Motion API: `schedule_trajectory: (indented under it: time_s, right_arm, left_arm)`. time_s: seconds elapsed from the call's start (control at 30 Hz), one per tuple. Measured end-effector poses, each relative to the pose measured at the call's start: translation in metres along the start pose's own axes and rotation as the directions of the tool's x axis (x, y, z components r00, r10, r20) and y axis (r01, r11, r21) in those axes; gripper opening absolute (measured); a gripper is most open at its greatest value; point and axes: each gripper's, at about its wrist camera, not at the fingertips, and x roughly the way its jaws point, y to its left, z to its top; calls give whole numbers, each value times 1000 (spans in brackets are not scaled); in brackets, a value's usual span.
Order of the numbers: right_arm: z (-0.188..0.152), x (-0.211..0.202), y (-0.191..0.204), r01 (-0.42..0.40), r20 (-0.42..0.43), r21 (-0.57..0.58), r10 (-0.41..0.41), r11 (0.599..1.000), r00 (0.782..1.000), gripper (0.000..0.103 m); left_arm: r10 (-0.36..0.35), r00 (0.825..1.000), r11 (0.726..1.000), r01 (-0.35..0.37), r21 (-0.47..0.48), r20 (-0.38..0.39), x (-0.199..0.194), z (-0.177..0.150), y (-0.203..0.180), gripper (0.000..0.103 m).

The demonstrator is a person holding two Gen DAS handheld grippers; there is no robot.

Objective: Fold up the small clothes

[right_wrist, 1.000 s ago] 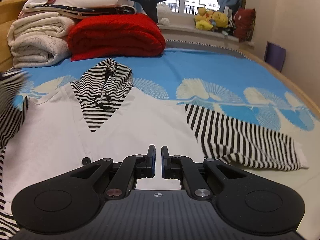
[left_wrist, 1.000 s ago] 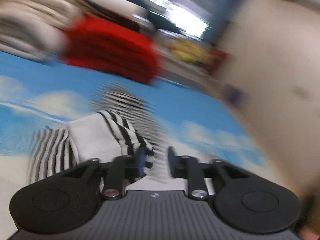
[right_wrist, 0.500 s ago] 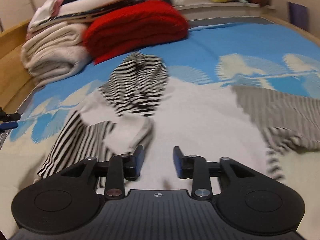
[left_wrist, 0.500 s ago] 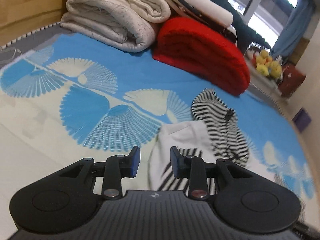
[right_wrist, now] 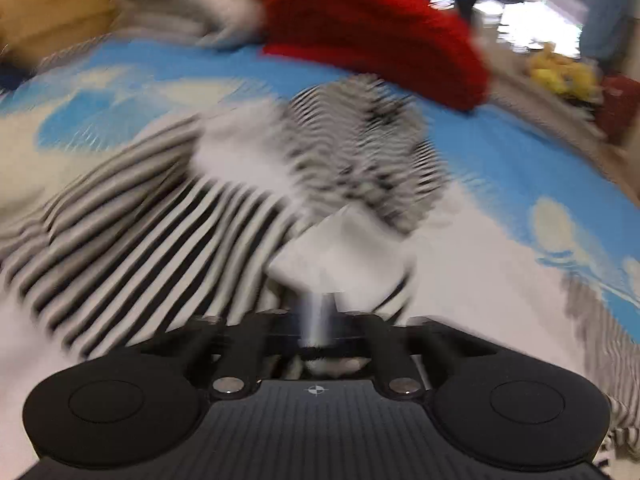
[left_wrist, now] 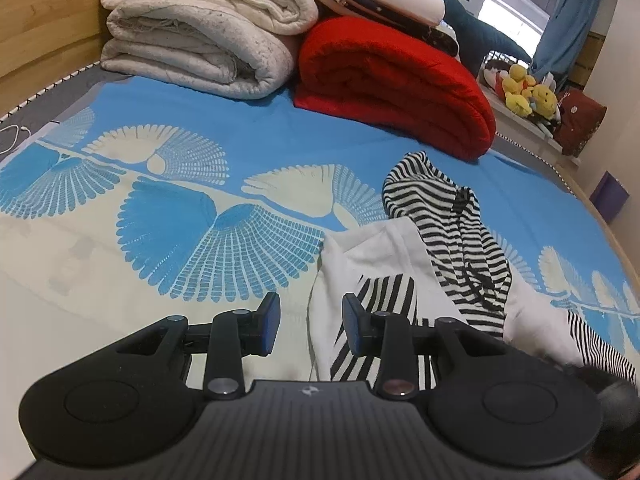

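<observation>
A small white top with black-and-white striped hood and sleeves [left_wrist: 404, 264] lies on the blue patterned bed sheet [left_wrist: 192, 216]. My left gripper [left_wrist: 310, 322] is open and empty, just above the sheet at the garment's left edge, with one sleeve folded over the body beside its right finger. In the blurred right wrist view, my right gripper [right_wrist: 318, 312] looks shut on a white fold of the garment [right_wrist: 344, 256], with the striped sleeve [right_wrist: 152, 232] to its left and the hood [right_wrist: 360, 152] beyond.
Folded white quilts [left_wrist: 200, 36] and a red blanket [left_wrist: 392, 80] are stacked at the head of the bed. Plush toys [left_wrist: 528, 92] sit on the window ledge at right. A wooden bed frame [left_wrist: 40, 12] runs along the left.
My left gripper let go of the sleeve, drew back left and now stays open. My right gripper went from open to shut on the white fabric and is moving fast.
</observation>
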Motion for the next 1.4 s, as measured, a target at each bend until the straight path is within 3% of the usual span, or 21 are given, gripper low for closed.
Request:
schedule_trajectory:
  time_s: [0.03, 0.1, 0.17, 0.23, 0.3, 0.37, 0.43, 0.5, 0.57, 0.63, 0.7, 0.77, 0.83, 0.93, 1.0, 1.1, 1.17, 1.23, 1.3, 1.33, 1.4]
  right_arm:
    - [7, -14, -15, 9, 75, 102, -16, 995, 997, 4]
    - [17, -46, -42, 59, 209, 252, -114, 966, 971, 4]
    - [14, -64, -69, 137, 245, 356, -234, 924, 941, 4]
    - [2, -60, -95, 221, 149, 449, -317, 865, 937, 4]
    - [-18, -42, -125, 269, -25, 555, -307, 787, 951, 10]
    - [-40, -24, -147, 267, -160, 646, -215, 715, 963, 10]
    - [-55, -15, -157, 217, -180, 699, -126, 681, 976, 22]
    - [-59, -15, -160, 216, -169, 697, -136, 684, 976, 28]
    - [-63, -14, -167, 225, -183, 708, -135, 669, 974, 17]
    - [-64, -18, -174, 308, -243, 686, -191, 659, 951, 16]
    - [-56, -30, -179, 386, -263, 650, -282, 654, 923, 18]
    - [-44, -56, -188, 399, -215, 644, -347, 652, 913, 19]
    - [-29, -87, -197, 336, -127, 658, -341, 673, 931, 19]
    - [-11, -134, -200, 199, 24, 624, -273, 756, 962, 20]
    - [-10, -166, -196, 131, 101, 555, -223, 822, 970, 21]
    - [-25, -205, -191, 85, 157, 465, -177, 881, 972, 21]
    - [-41, -219, -188, 95, 152, 436, -178, 895, 972, 21]
    - [-60, -225, -191, 120, 103, 467, -188, 876, 977, 21]
    - [-70, -232, -200, 149, 59, 533, -213, 833, 975, 21]
    - [-74, -235, -204, 159, 58, 560, -230, 813, 971, 21]
    - [-79, -234, -203, 212, 15, 542, -262, 813, 965, 21]
  left_arm:
    - [-1, 1000, 1000, 1, -2, 6, -1, 2, 1, 38]
    - [4, 1000, 1000, -4, -5, 24, -5, 6, 3, 38]
    - [25, 999, 1000, -25, -7, 46, -11, 8, 6, 38]
    - [49, 996, 999, -49, 5, 78, -19, 10, 10, 38]
    - [68, 988, 997, -72, 30, 137, -38, 14, 17, 38]
    - [86, 972, 994, -98, 42, 219, -70, 21, 33, 38]
    - [120, 943, 991, -132, 16, 310, -110, 25, 59, 43]
    - [156, 911, 985, -174, 11, 382, -153, 19, 89, 48]
    - [205, 881, 969, -243, 37, 427, -196, 1, 118, 49]
    - [253, 859, 954, -297, 31, 445, -238, -28, 152, 53]
    - [293, 848, 947, -321, -14, 441, -278, -66, 189, 56]
    - [349, 835, 932, -358, -62, 426, -314, -112, 225, 57]
    - [419, 810, 904, -413, -108, 410, -343, -162, 256, 61]
    - [554, 758, 831, -524, -186, 343, -372, -248, 298, 62]
    - [643, 709, 765, -605, -219, 288, -379, -308, 321, 62]
    - [745, 639, 667, -708, -234, 192, -375, -392, 343, 62]
    - [785, 606, 619, -755, -217, 131, -365, -438, 350, 62]
    - [804, 587, 592, -774, -223, 95, -357, -469, 357, 62]
    - [819, 567, 570, -785, -243, 89, -353, -492, 362, 62]
    - [817, 569, 572, -780, -254, 93, -350, -496, 364, 63]
    - [801, 591, 592, -763, -259, 88, -348, -505, 366, 67]
